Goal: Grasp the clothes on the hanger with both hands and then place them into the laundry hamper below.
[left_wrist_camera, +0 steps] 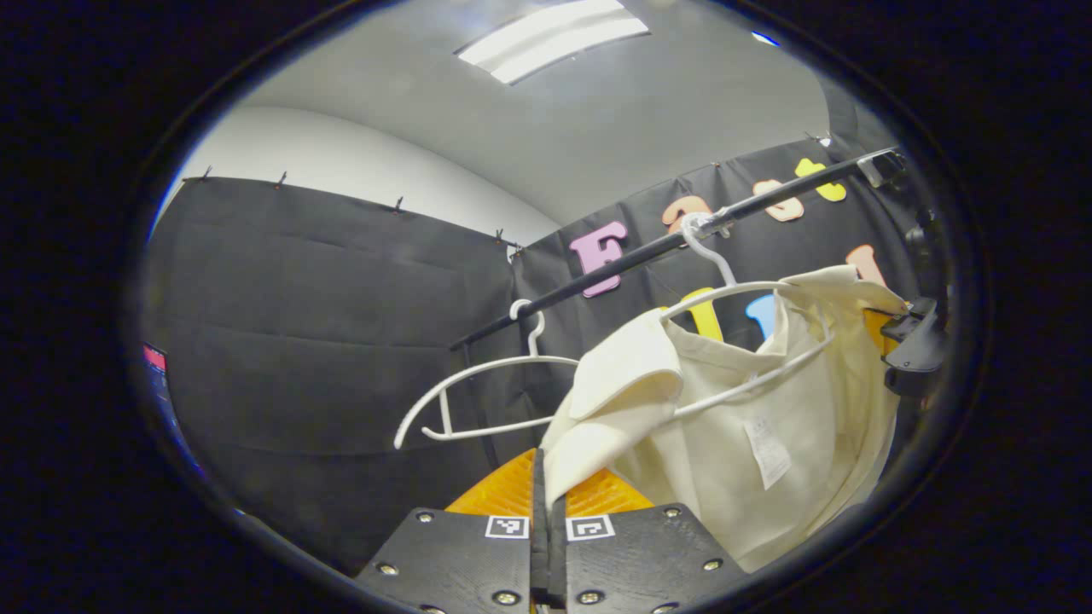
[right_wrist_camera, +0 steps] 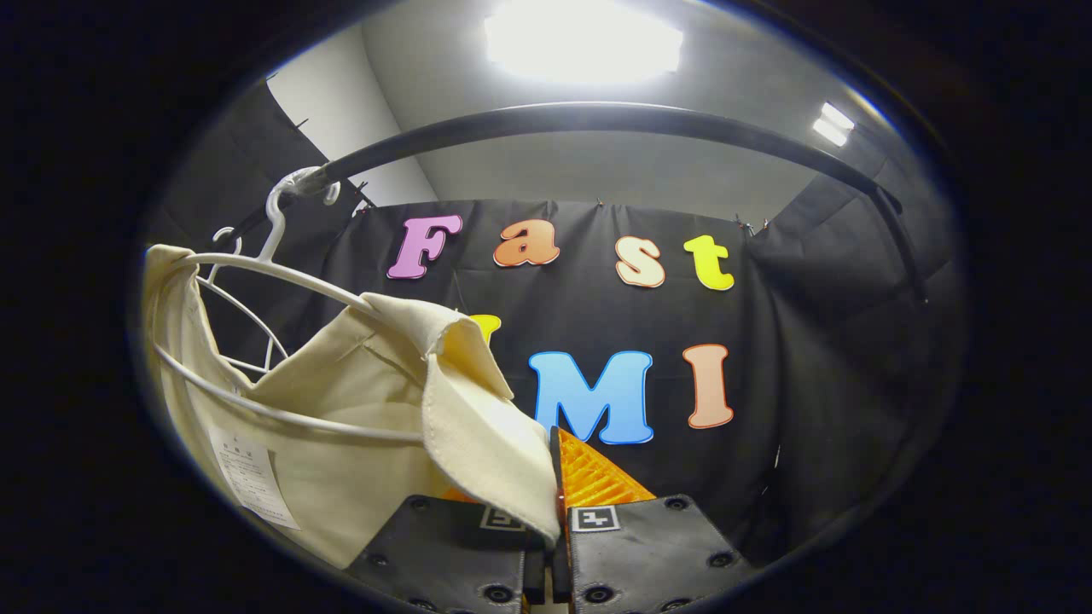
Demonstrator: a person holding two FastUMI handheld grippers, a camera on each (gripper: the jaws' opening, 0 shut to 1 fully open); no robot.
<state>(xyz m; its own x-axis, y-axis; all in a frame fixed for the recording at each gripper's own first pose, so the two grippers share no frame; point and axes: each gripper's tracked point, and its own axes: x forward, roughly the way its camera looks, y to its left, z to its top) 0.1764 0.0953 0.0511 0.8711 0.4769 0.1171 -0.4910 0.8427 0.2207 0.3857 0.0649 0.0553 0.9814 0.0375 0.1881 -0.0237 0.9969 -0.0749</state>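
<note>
A cream garment (left_wrist_camera: 751,426) hangs on a white hanger (left_wrist_camera: 725,294) hooked over the black rail (left_wrist_camera: 648,247). One shoulder of it droops down between the fingers of my left gripper (left_wrist_camera: 543,490), which is shut on that fabric. In the right gripper view the same cream garment (right_wrist_camera: 341,443) sits at the left on its white hanger (right_wrist_camera: 256,264). Its other shoulder folds down into my right gripper (right_wrist_camera: 556,495), whose fingers press together on the cloth. The right gripper (left_wrist_camera: 917,341) also appears at the far right of the left gripper view, beside the garment's shoulder.
A second white hanger (left_wrist_camera: 478,392), bare, hangs farther left on the same rail. The black rail (right_wrist_camera: 597,119) arches overhead in the right gripper view. Black cloth walls close in behind and to both sides.
</note>
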